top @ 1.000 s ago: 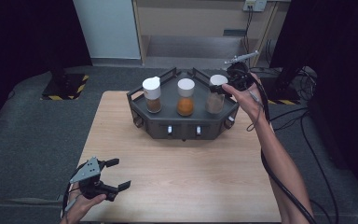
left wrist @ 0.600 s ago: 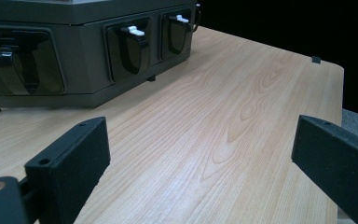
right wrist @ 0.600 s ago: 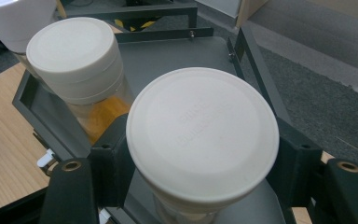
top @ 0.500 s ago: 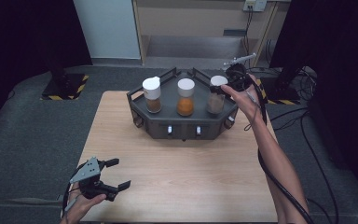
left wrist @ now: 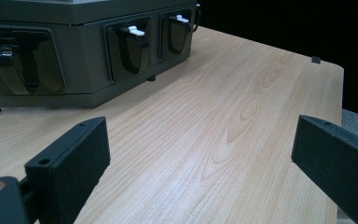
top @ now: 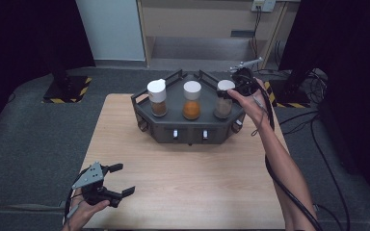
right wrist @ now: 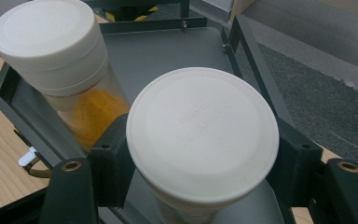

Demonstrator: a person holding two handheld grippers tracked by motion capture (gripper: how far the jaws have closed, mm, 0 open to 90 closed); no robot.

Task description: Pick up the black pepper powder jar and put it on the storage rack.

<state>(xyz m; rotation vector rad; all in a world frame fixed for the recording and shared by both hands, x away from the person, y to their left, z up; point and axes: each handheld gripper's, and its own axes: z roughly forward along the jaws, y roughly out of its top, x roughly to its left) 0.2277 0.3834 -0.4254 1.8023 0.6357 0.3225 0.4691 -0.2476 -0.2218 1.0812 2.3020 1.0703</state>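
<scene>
A dark grey rack point(top: 188, 131) at the back of the wooden table holds three white-lidded jars. My right gripper point(top: 233, 89) is shut on the right jar point(top: 223, 109), which has pale brown contents. In the right gripper view, black pads point(right wrist: 114, 161) press just under that jar's lid point(right wrist: 203, 135) on both sides. The jar stands upright in the rack. An orange-filled middle jar point(top: 191, 105) point(right wrist: 56, 51) stands beside it, and a brown-filled left jar point(top: 157, 100) farther off. My left gripper point(top: 124, 179) point(left wrist: 200, 154) hovers open and empty near the table's front left corner.
The rack's front face point(left wrist: 37, 70) carries small white levers point(left wrist: 135, 31) in dark recesses. Bare wooden table point(top: 197, 183) spreads between the rack and the front edge. A black cable point(top: 289, 192) trails along the right forearm. Dark floor surrounds the table.
</scene>
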